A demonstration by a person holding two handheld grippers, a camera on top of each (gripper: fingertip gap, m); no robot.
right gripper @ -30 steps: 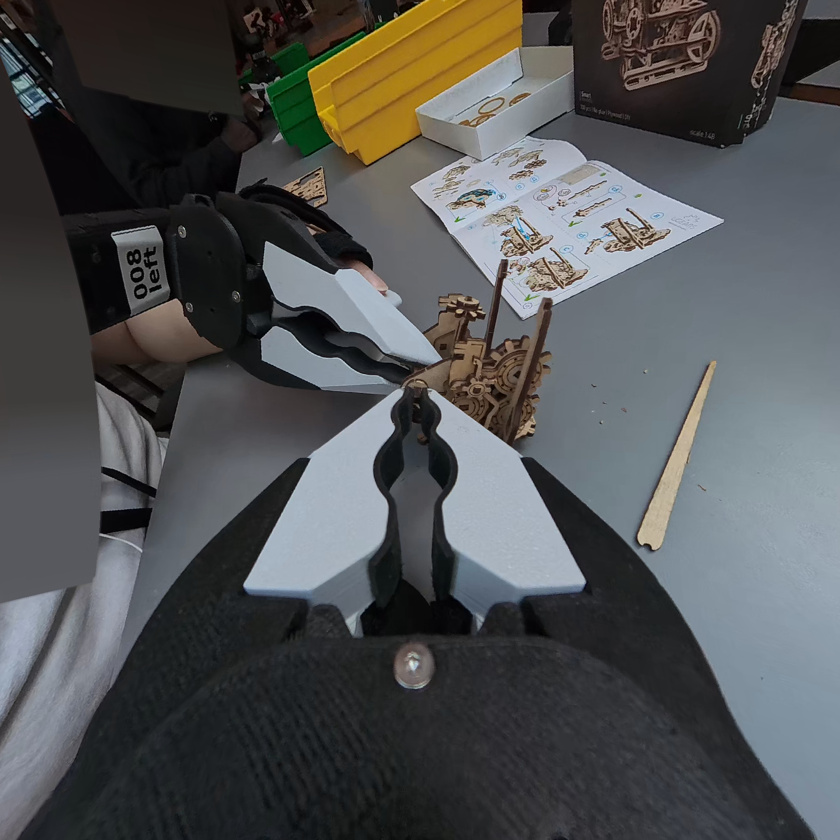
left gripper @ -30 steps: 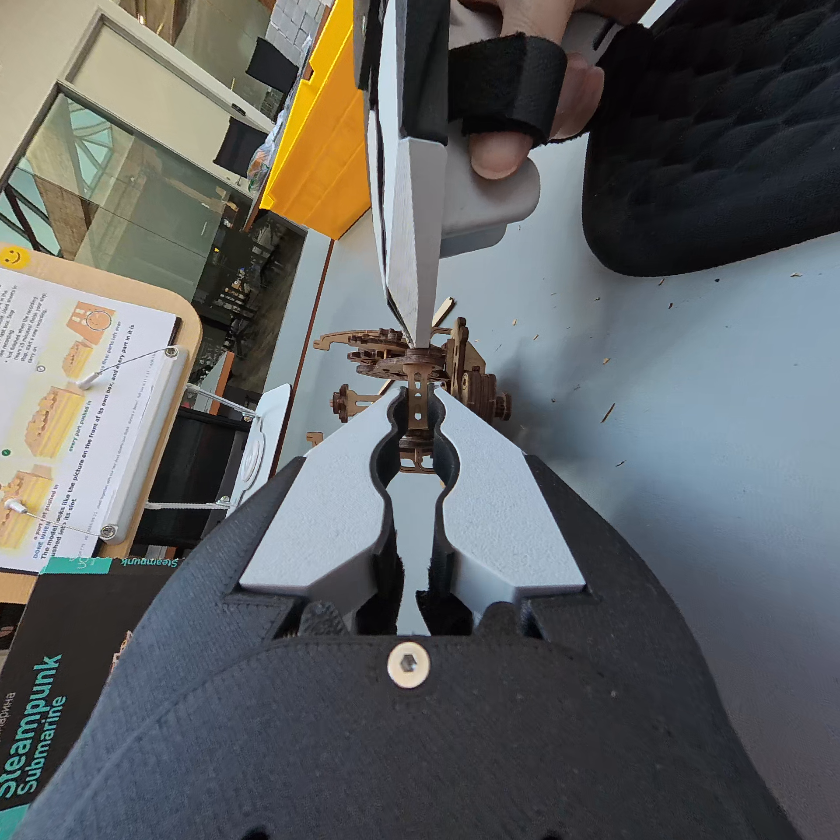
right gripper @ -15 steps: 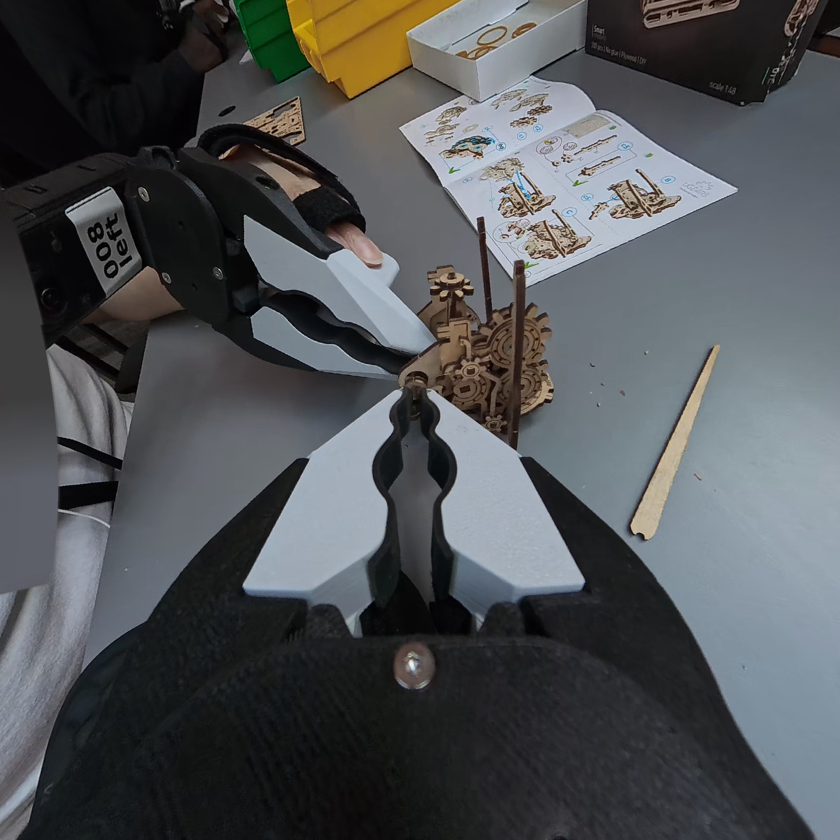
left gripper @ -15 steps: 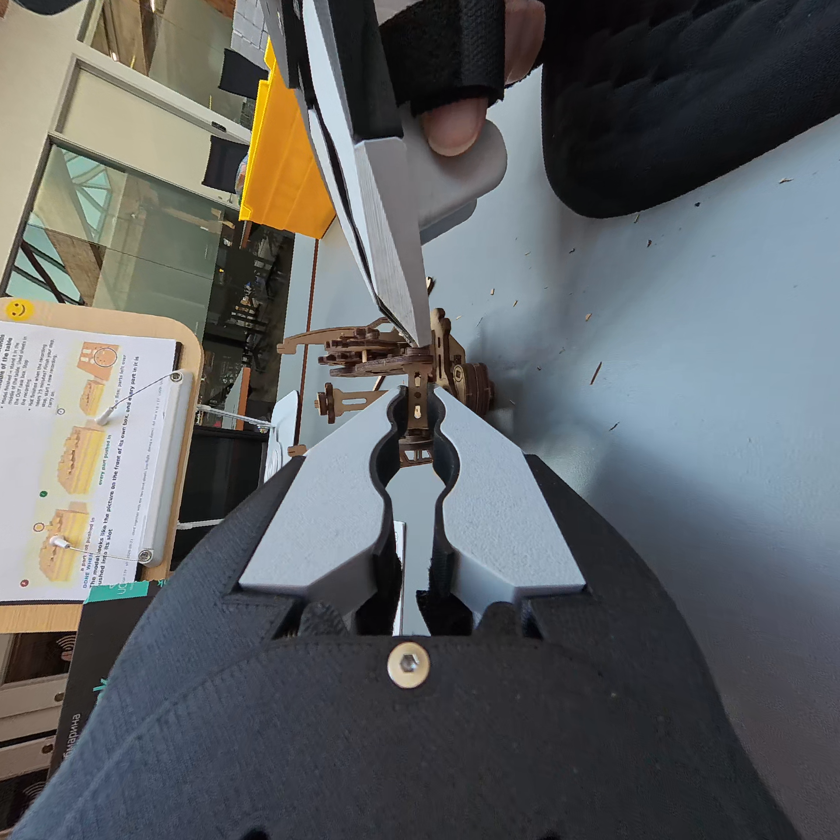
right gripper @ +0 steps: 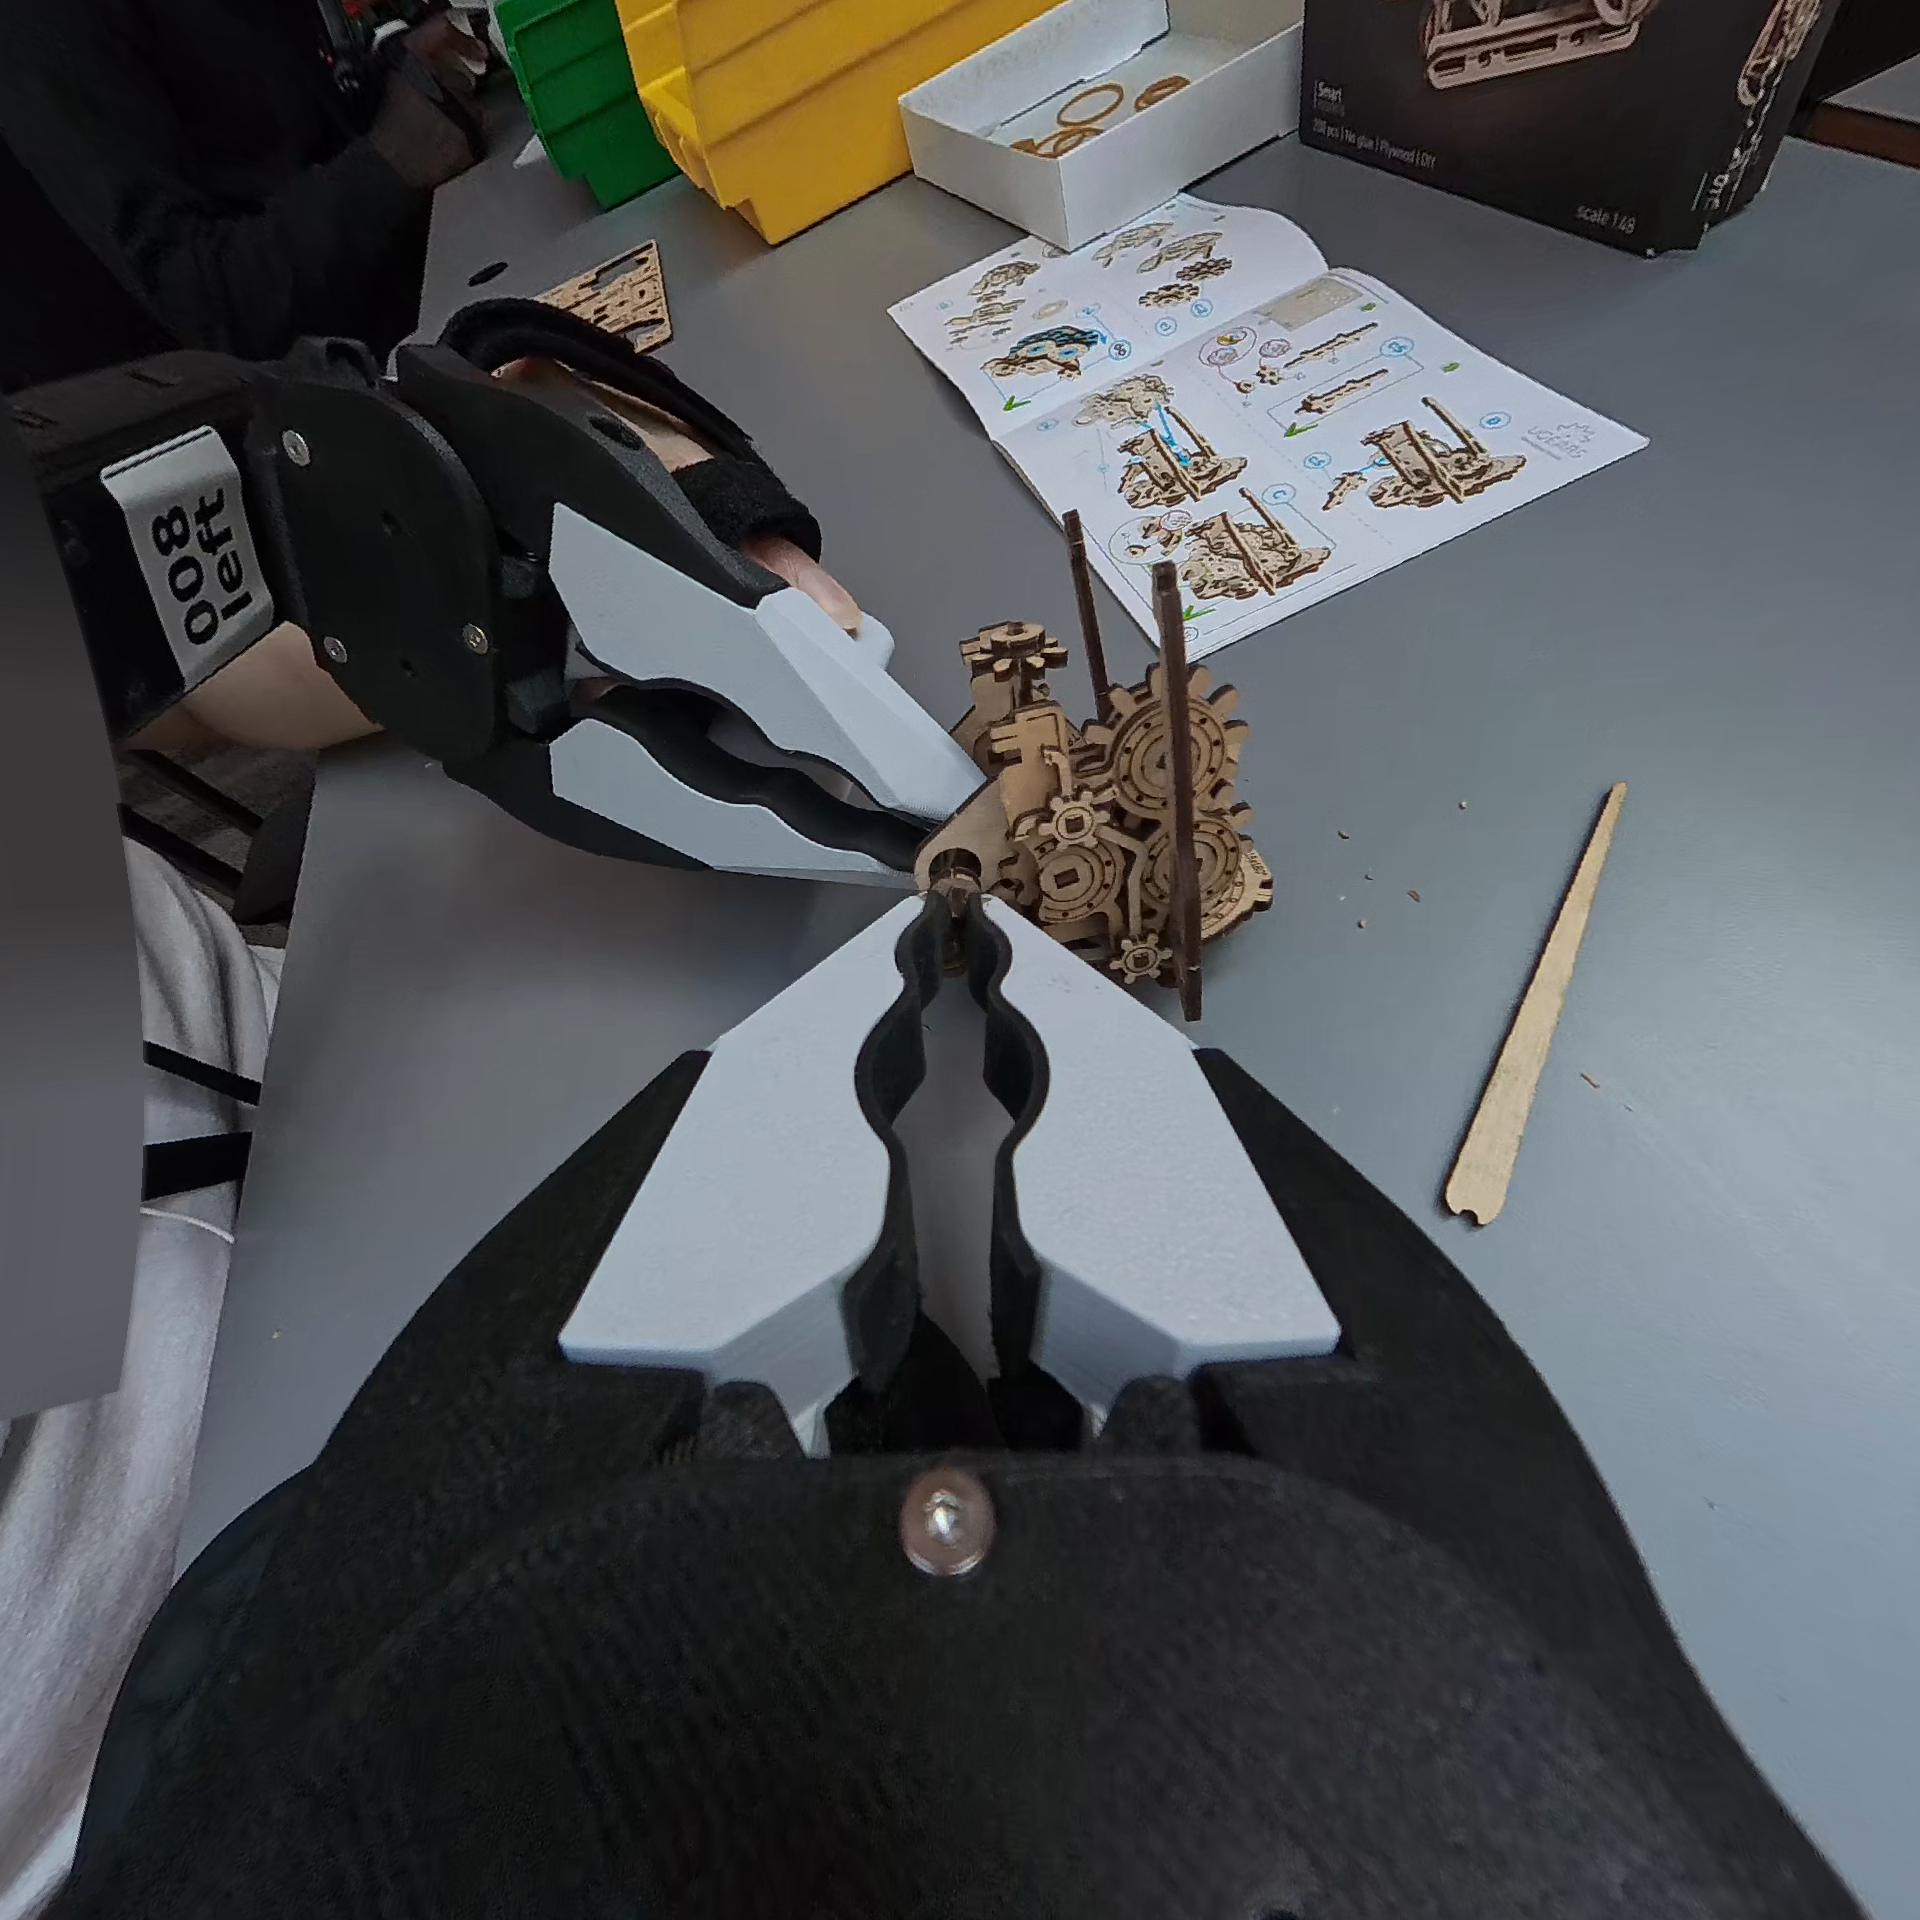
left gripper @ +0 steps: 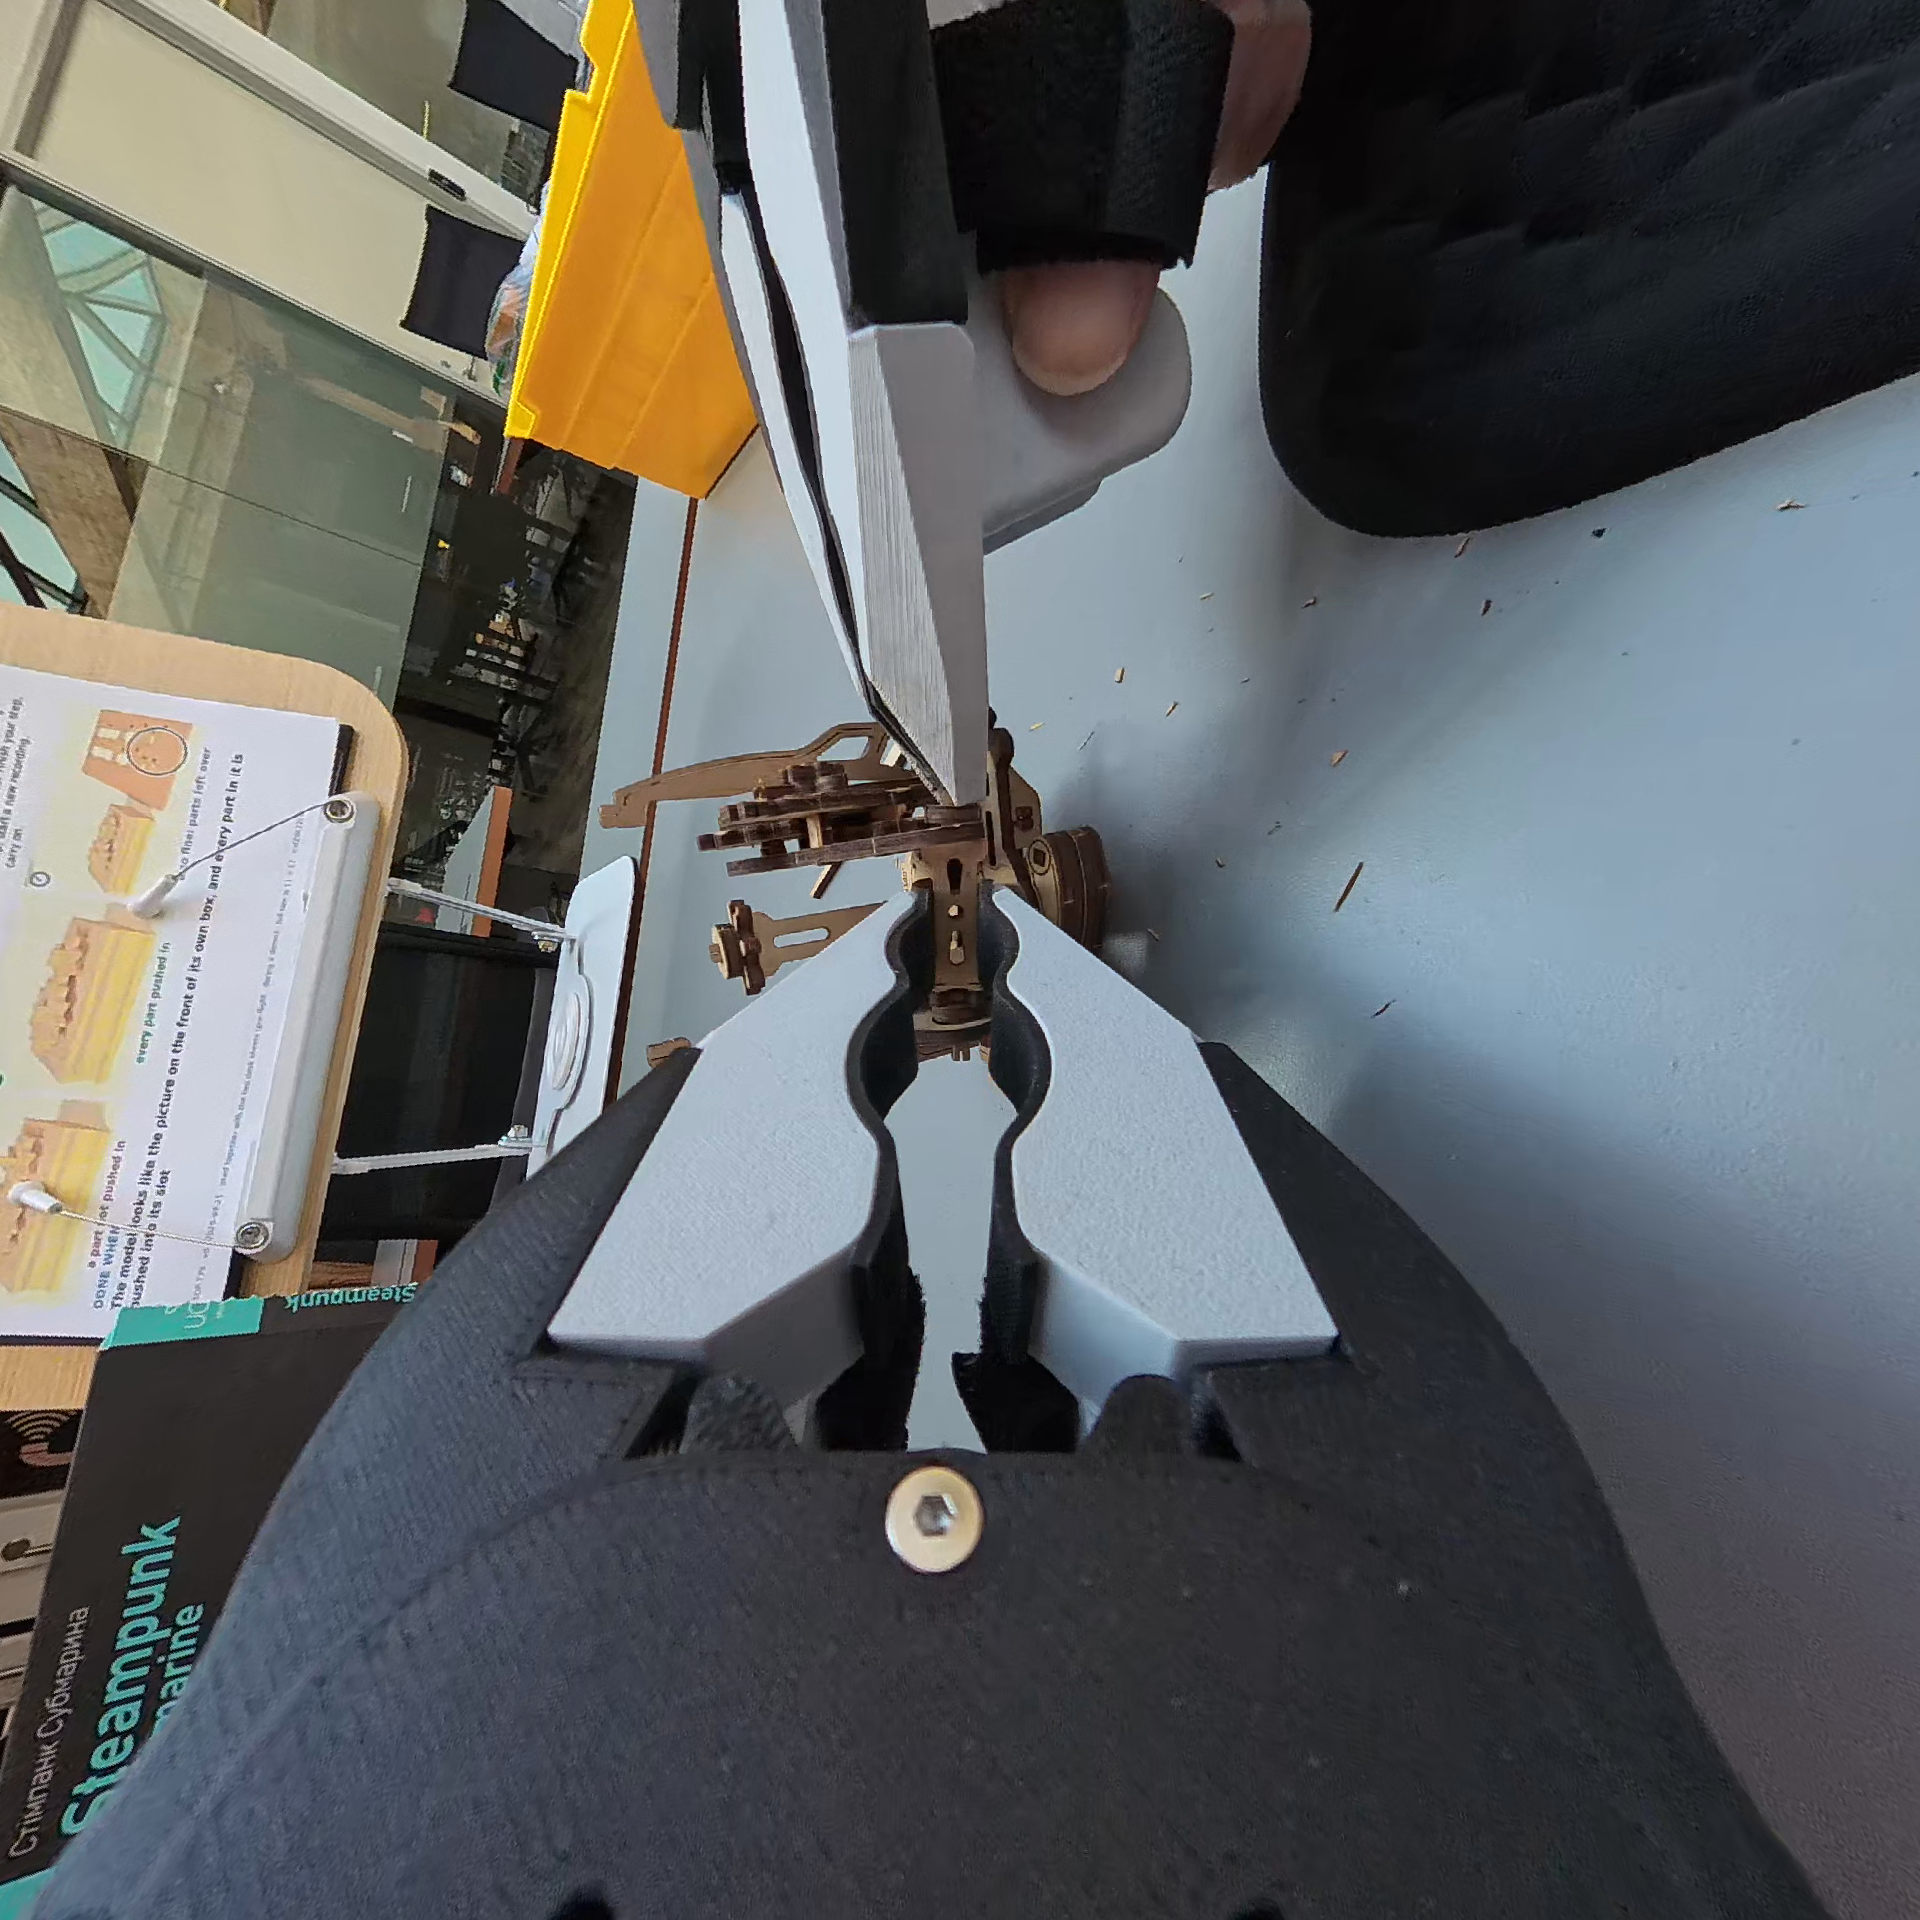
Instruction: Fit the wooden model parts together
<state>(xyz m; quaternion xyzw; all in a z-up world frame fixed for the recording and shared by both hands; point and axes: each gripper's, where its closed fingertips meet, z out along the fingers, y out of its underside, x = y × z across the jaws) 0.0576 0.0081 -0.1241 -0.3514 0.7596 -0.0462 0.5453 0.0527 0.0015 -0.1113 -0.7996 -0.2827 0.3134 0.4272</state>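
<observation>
The wooden gear model [right gripper: 1122, 821] stands on the grey table [right gripper: 1558, 727], with two dark rods upright on it. My left gripper [left gripper: 954, 906] is shut on the model's thin end plate [left gripper: 956, 940]; in the right wrist view it [right gripper: 940, 831] comes in from the left. My right gripper [right gripper: 951, 902] is shut on a small wooden peg [right gripper: 951, 883] at the model's near lower corner. In the left wrist view it [left gripper: 961, 795] comes down from above and meets the model [left gripper: 831, 821] just past my left fingertips.
A flat wooden stick [right gripper: 1538, 997] lies to the right of the model. Behind it are an open instruction booklet [right gripper: 1299, 416], a white box of rings [right gripper: 1049, 135], yellow [right gripper: 831, 94] and green bins [right gripper: 561, 94], a dark kit box [right gripper: 1538, 114] and a part sheet [right gripper: 623, 296]. The tips of both grippers are at nearly the same place.
The model has turned in both grippers: its dark rods leaned right, then stood upright, and now lean slightly left. Both grippers kept their hold.
</observation>
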